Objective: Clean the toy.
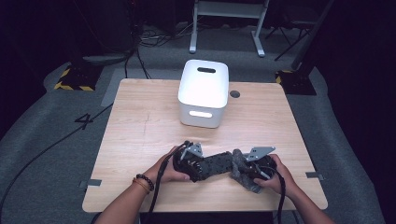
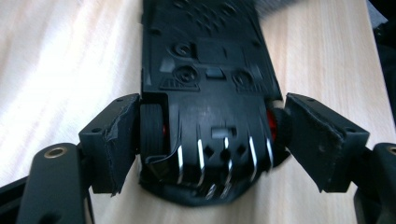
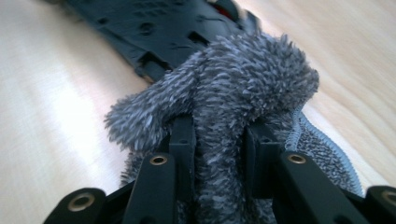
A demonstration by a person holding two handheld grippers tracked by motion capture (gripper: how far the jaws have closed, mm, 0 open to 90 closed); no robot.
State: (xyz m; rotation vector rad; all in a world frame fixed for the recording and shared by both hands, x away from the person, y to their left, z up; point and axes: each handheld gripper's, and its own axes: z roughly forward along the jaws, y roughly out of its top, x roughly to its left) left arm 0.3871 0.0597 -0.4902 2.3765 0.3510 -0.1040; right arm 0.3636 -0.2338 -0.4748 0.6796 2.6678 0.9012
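Observation:
A black toy car (image 1: 217,163) lies upside down on the wooden table (image 1: 140,130) near its front edge, with its flat underside (image 2: 205,60) facing up. My left gripper (image 1: 198,167) comes in from the left. Its jaws (image 2: 212,135) are closed on the car's end, with the pads against the two wheels (image 2: 152,128). From the right, my right gripper (image 1: 243,171) is shut on a grey fluffy cloth (image 1: 238,161). The bunched cloth (image 3: 233,88) bulges out past the jaws (image 3: 219,140) and rests against the car's other end (image 3: 159,32).
A white box (image 1: 204,91) with slot handles stands at the back middle of the table. A small dark round spot (image 1: 235,94) sits just right of it. Cables trail from both grippers past the forearms. Tape marks (image 1: 91,183) lie at the table's side edges.

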